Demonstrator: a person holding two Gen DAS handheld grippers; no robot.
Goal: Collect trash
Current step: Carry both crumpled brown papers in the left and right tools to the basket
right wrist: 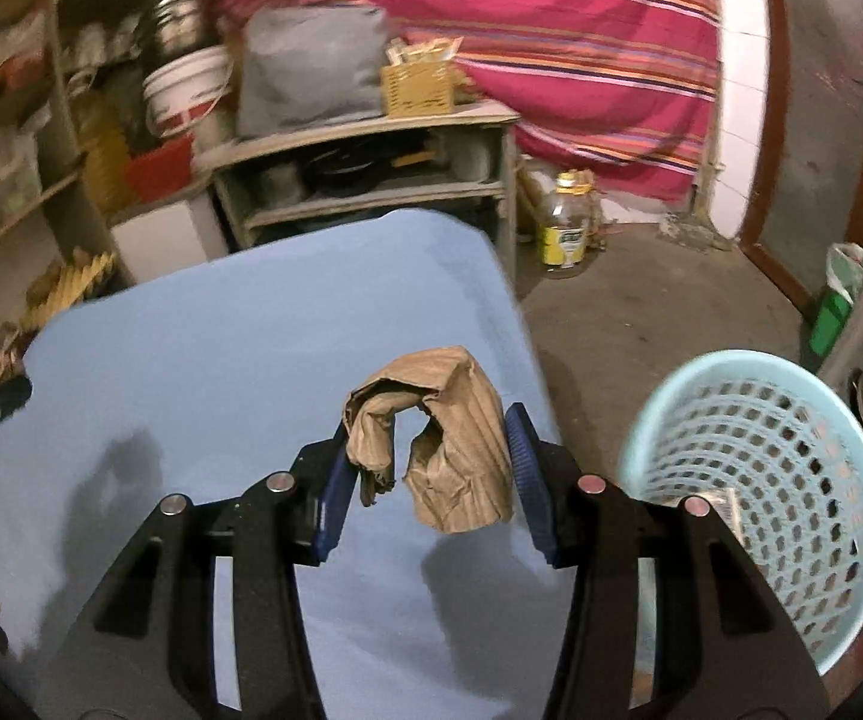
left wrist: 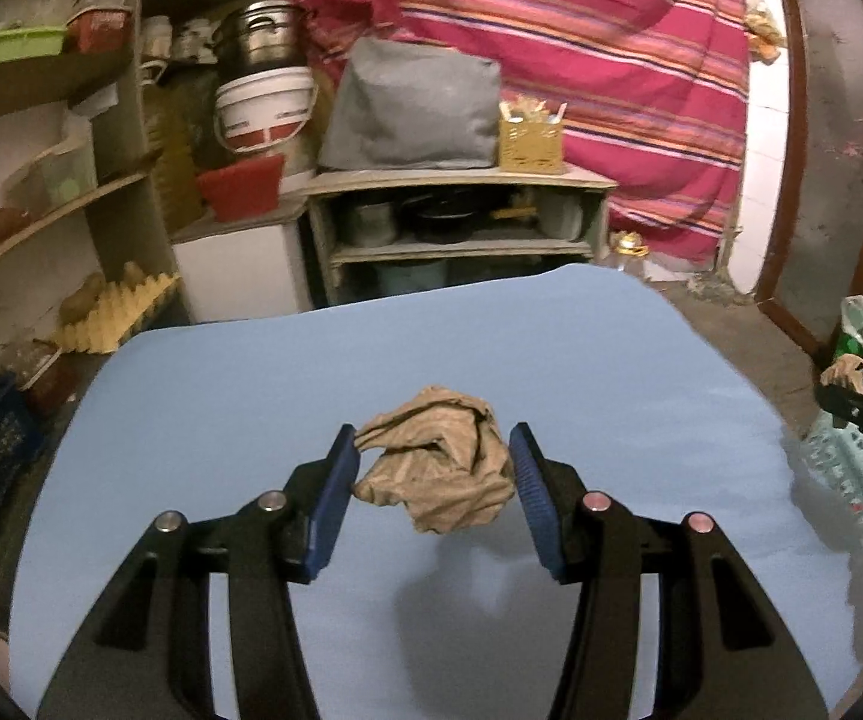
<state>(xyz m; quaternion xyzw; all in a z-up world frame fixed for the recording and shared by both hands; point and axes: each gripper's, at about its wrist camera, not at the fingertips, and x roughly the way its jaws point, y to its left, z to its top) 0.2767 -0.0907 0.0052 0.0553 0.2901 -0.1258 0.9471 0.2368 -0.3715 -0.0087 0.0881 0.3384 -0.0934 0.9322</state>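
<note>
Both claws loaded. Left gripper [left wrist: 434, 468] is clenched on a crumpled brown paper wad [left wrist: 437, 462], centre of the left wrist frame, blue pads pressing its two sides; the wad hangs clear above the blue table [left wrist: 239, 384], with its shadow on the surface just below it. Right gripper [right wrist: 428, 468] is clenched on a second brown paper piece [right wrist: 449, 444], centre of the right wrist frame, more of a folded-over loop with a loose flap dangling by the left pad; it is also off the table. The light blue perforated basket [right wrist: 755, 480] sits lower right of the right wrist frame, just off the table's right edge, mouth tilted toward the camera; something pale lies inside, can't tell what. In the left wrist view the basket shows only as a sliver at the right edge, with the other claw's tip and its paper above it. Handling, my read: both pieces are very light, soft, crushable, not slippery, not fragile. They deform instead of resisting, so a grip through the bulk of the crumple is safest; a pinch on an outer flap could let the paper unfold or slip free. The right piece's loose flap may snag the basket rim, so release well over the mouth. Likely step in hand: carry to the basket.
</note>
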